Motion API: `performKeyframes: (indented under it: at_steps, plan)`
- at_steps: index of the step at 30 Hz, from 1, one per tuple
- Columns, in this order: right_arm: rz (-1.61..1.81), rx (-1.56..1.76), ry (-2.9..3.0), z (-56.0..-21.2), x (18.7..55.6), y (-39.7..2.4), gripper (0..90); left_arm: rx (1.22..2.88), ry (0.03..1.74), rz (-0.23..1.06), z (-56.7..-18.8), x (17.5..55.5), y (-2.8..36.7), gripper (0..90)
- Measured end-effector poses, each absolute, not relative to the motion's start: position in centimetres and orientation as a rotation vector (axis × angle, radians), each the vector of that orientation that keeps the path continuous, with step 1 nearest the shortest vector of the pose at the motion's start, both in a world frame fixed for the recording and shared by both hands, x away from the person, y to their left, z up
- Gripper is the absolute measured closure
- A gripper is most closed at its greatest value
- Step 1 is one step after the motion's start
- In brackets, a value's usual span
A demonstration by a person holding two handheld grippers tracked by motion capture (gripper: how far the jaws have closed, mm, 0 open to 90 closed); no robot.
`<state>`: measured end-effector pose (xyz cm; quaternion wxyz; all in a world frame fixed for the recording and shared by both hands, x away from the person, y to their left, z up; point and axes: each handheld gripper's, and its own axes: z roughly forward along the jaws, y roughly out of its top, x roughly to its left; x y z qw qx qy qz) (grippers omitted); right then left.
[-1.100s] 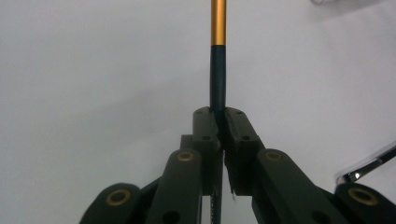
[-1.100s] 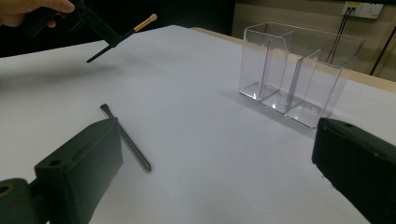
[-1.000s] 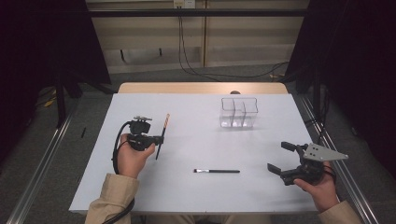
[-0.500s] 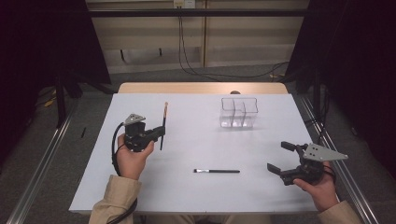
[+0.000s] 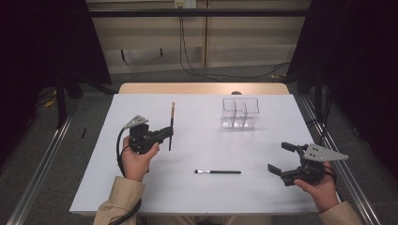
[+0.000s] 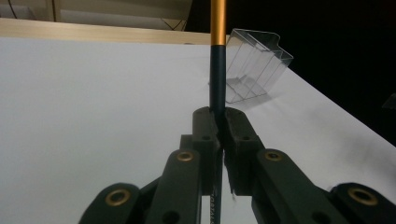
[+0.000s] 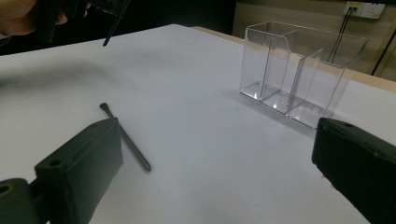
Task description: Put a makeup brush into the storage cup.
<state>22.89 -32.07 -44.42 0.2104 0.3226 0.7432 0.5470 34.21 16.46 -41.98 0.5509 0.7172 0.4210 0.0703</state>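
My left gripper (image 5: 167, 132) is shut on a thin dark stick with an orange end (image 5: 172, 123), held over the left half of the white table (image 5: 197, 199). In the left gripper view the jaws (image 6: 219, 128) pinch the stick (image 6: 217, 70), which stands straight up between them. My right gripper (image 5: 280, 158) hovers open near the table's right edge with nothing between its jaws (image 7: 217, 140). A second dark stick (image 5: 218, 172) lies flat on the table to its left, and in the right gripper view this stick (image 7: 125, 138) sits just beyond the left jaw.
A clear plastic holder with three compartments (image 5: 240, 113) stands at the back right of the table, also seen as the holder (image 6: 254, 65) beyond the held stick and the holder (image 7: 299, 65) ahead of the right gripper. Metal rails run along both sides of the table.
The left gripper has rolled in the hand, so its grey plate now faces up, and the held stick has swung from a slant to nearly straight away from me. The right gripper stayed put.
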Motion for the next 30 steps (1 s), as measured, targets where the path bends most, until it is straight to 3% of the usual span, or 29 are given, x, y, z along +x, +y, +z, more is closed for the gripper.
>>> performKeyframes:
  at_steps: [30]
  plan:
    - [1.523,0.902,2.065,-44.5,23.1,-32.0,1.3,1.687,0.813,0.106,-40.8,33.2,12.3,84.1]
